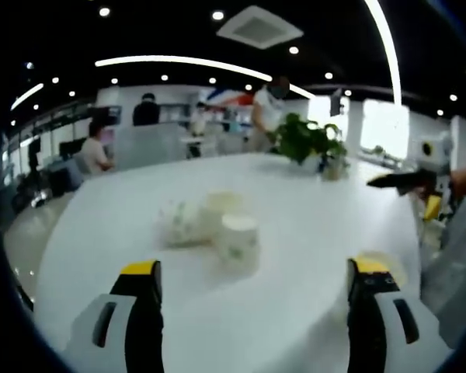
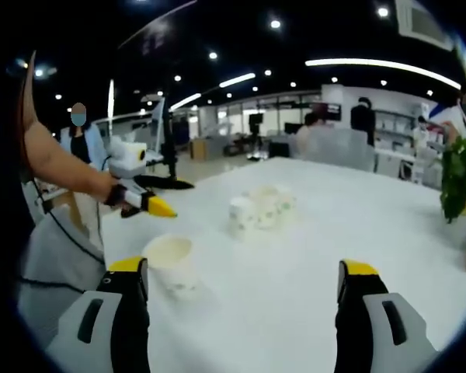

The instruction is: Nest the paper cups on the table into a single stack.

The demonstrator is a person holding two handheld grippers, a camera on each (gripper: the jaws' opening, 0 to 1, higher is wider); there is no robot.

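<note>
So the paper cups (image 1: 210, 225) were sitting in a loose bunch out on the white table (image 1: 311, 256), roughly mid-table in the left gripper view, and honestly pretty blurry. From what I could make out, one cup stood upright at the front with its open mouth up, another stood just behind it, and one on the left looked tipped over on its side. They were touching or nearly so (too smeared to say which). None of them was nested in the front one.

The left gripper (image 1: 252, 284) had its jaws wide apart, nothing between them, hanging over the near part of the table, short of the bunch.

In the right gripper view the same bunch (image 2: 260, 208) showed further out, and one lone cup (image 2: 171, 263) stood upright much closer, well apart from the rest, just beside the left jaw tip. The right gripper (image 2: 241, 284) was also spread open and empty.

The other gripper (image 2: 144, 203) poked in from the left of that view with a bare forearm behind it, held up off the table edge.

A green potted plant (image 1: 311, 144) sat at the far side of the table, and people (image 1: 93, 148) were in the office behind.
</note>
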